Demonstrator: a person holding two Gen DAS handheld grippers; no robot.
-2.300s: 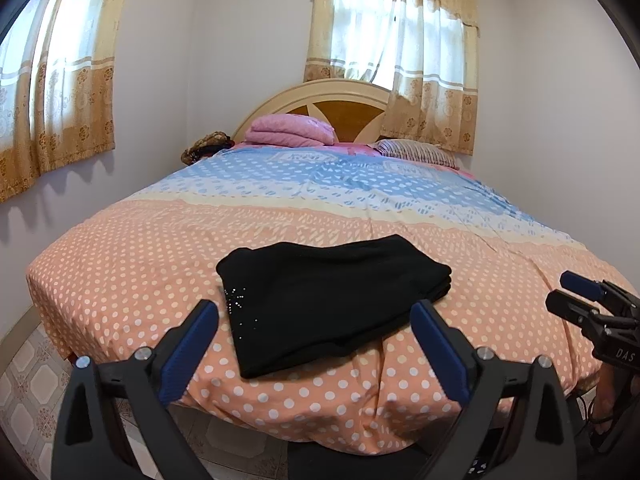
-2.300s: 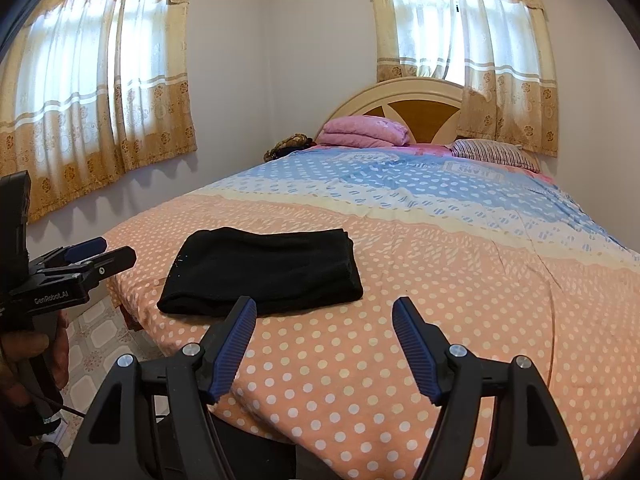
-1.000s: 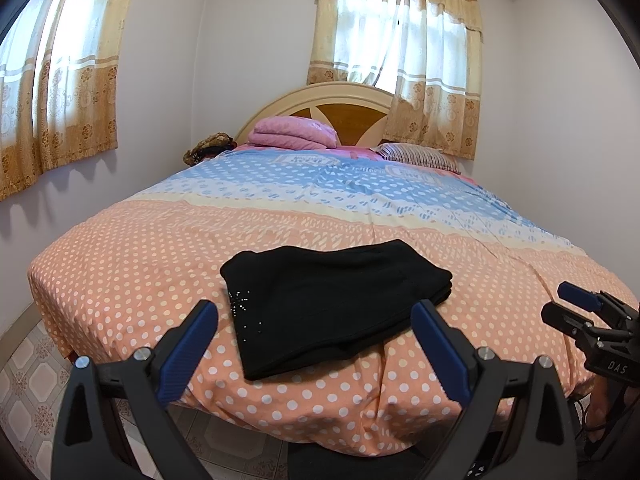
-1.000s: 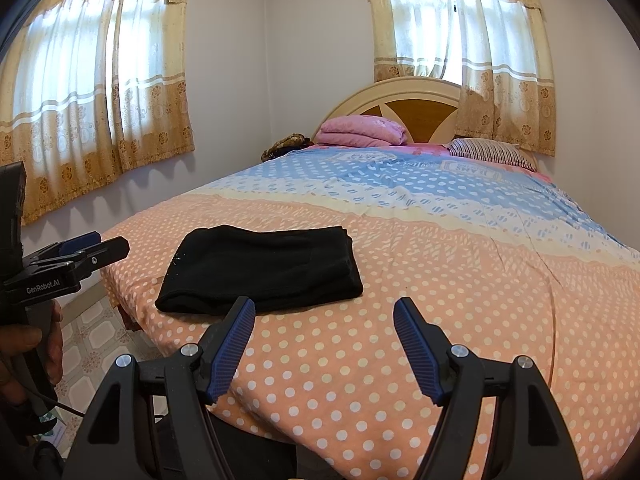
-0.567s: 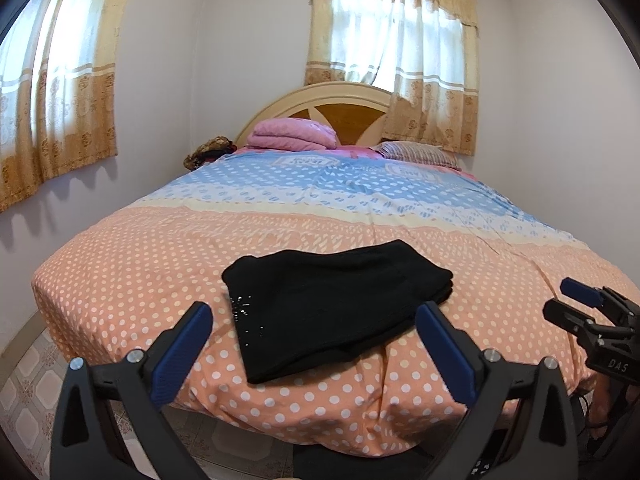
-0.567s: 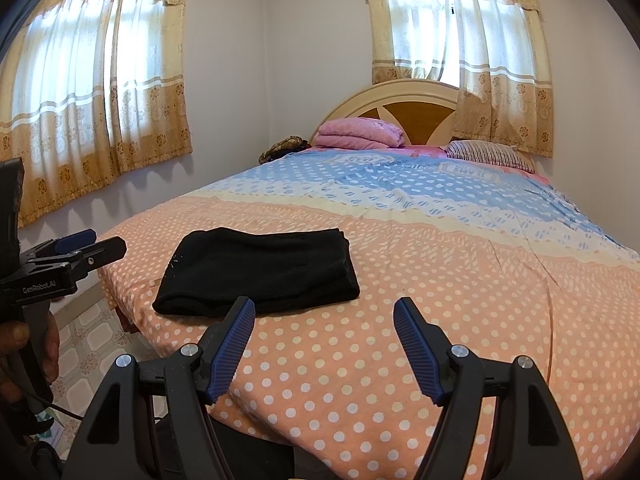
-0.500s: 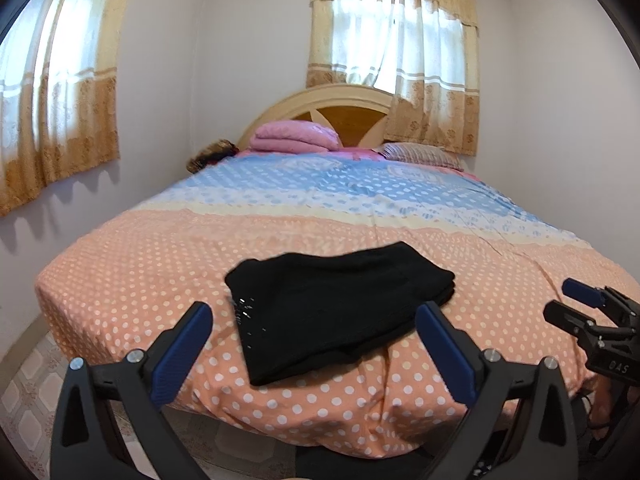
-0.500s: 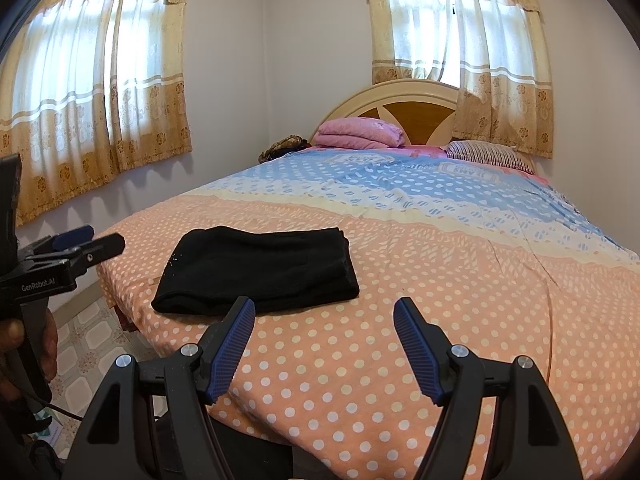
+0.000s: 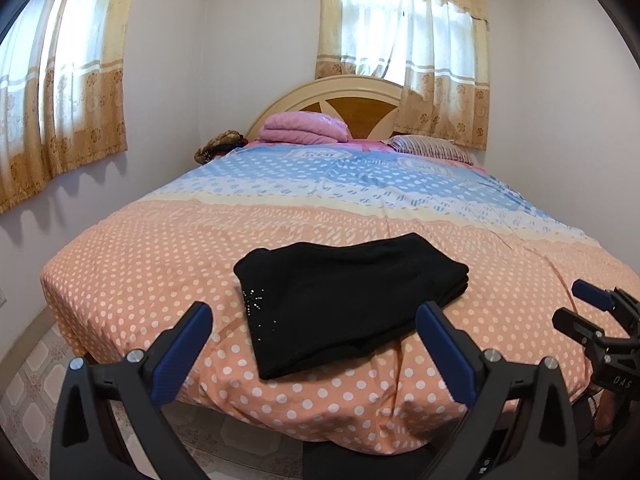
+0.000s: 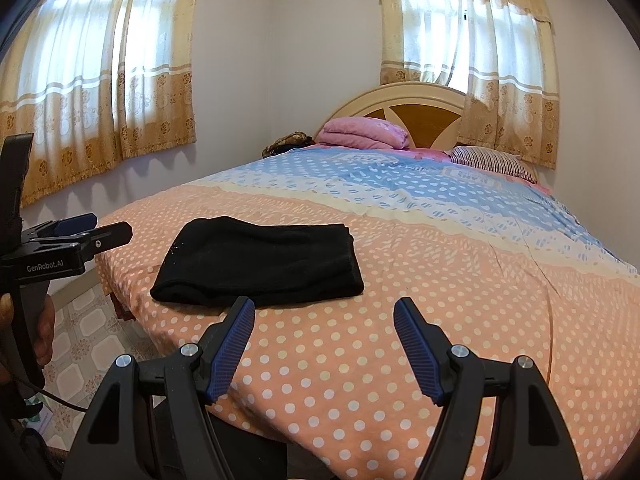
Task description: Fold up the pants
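Polka-dot bedding covers the bed (image 9: pixel 132 264), peach at the near end and blue toward the headboard, in a small room with curtained windows. On the peach part, near the foot edge, lie the pants (image 9: pixel 344 300): black, already doubled into a compact, thick rectangle with stacked layers showing at one end and a small sparkly motif on the top layer.

Both tongs are off the cloth. Left tongs (image 9: pixel 314 340) are spread wide with nothing between the blue pads, held back from the foot of the bed and aimed at the pants. Right tongs (image 10: pixel 324 340) are likewise spread and empty, aimed at bare bedding just beside the pants' end.

Judging by the tidy stack, the folding looks finished or nearly so, and the hands seem to be pausing clear of it. If another fold is wanted, the next move would call for both tongs to reach in, pinch all layers at one end together, and carry it over without letting the lower layers slide. Otherwise only a smoothing touch or withdrawal remains.
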